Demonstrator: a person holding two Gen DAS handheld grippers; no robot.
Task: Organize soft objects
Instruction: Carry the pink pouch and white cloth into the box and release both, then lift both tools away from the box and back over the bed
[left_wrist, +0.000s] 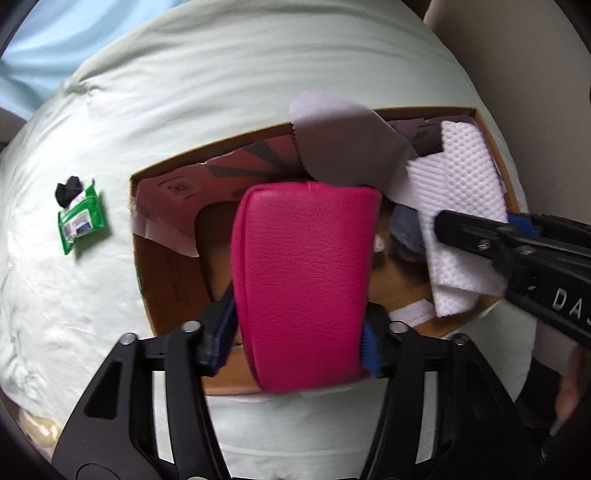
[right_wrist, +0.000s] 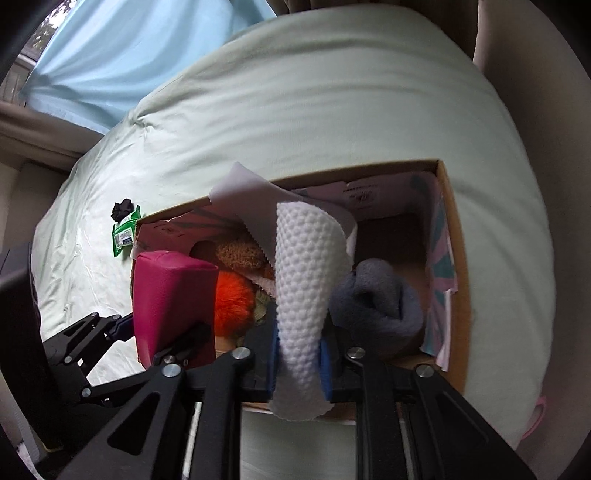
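Our left tongs (left_wrist: 295, 343) point down over the open box (left_wrist: 166, 295) on the bed (left_wrist: 221, 92), with the pink pouch (left_wrist: 303, 280) between their blue pads; the left pad seems to stand just off the pouch, so we cannot tell whether the grip holds. Our right tongs (right_wrist: 299, 365) also point down into the box, and the white cloth (right_wrist: 306, 280) hangs between their pads, which lie against it on both sides. Beyond the right tongs, inside the box, lie a grey sock (right_wrist: 380, 299), an orange puff (right_wrist: 234, 302) and a brown plush (right_wrist: 240, 253). Left of both tongs, outside the box on the bed, lies a green packet (left_wrist: 83, 219).
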